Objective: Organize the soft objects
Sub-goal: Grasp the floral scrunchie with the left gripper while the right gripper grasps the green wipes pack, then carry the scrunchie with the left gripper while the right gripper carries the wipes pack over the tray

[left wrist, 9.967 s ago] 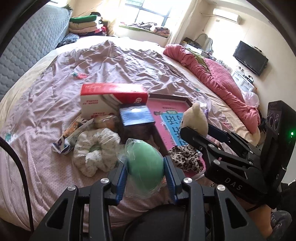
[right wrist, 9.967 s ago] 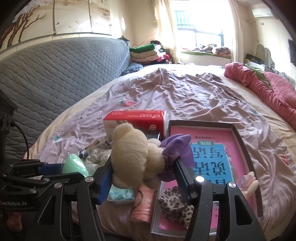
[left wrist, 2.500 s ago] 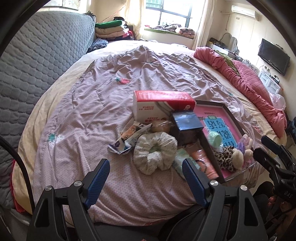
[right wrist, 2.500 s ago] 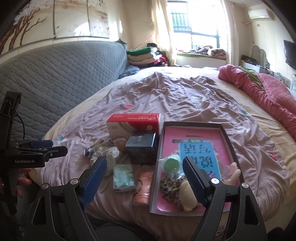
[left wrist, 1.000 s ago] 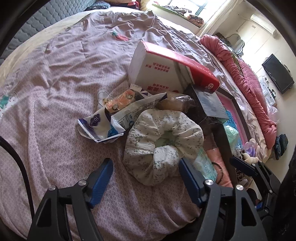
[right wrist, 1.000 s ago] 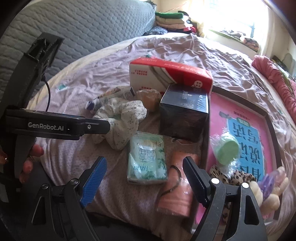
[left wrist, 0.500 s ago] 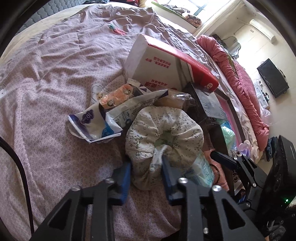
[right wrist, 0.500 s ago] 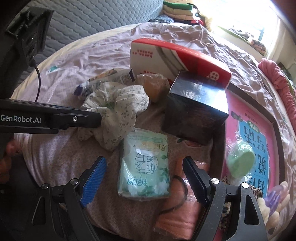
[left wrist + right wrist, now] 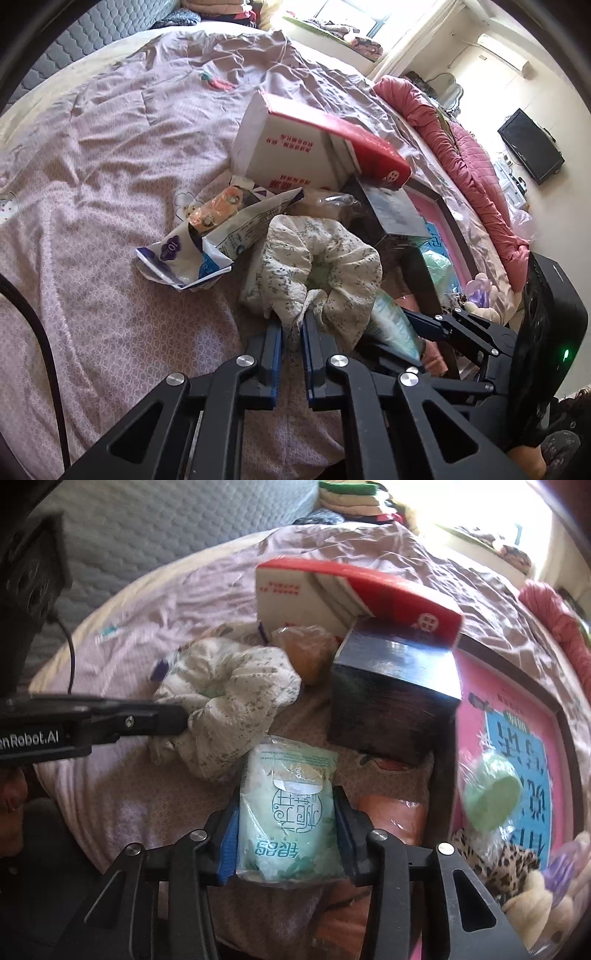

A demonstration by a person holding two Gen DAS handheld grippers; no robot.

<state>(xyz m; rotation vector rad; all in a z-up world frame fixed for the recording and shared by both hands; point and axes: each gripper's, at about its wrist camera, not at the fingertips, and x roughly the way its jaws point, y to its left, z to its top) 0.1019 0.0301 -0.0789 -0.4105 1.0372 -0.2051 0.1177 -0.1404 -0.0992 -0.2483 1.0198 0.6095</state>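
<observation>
Scrunchie (image 9: pixel 321 266), floral, soft and light, sits on bedspread (image 9: pixel 92 240) beside tissue pack (image 9: pixel 290 812); left gripper (image 9: pixel 291 332) just pinched shut on its near fold. Right gripper (image 9: pixel 286 830) just closed onto squashy pack's sides.

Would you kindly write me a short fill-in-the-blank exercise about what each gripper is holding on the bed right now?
1. The left gripper has its fingers pinched on the ____ scrunchie.
2. The right gripper has just closed its fingers on a pale ____ tissue pack.
3. The black box stands directly in front of the red and ____ carton.
4. The green sponge lies inside the ____ tray.

Missing words: floral; green; white; pink
</observation>
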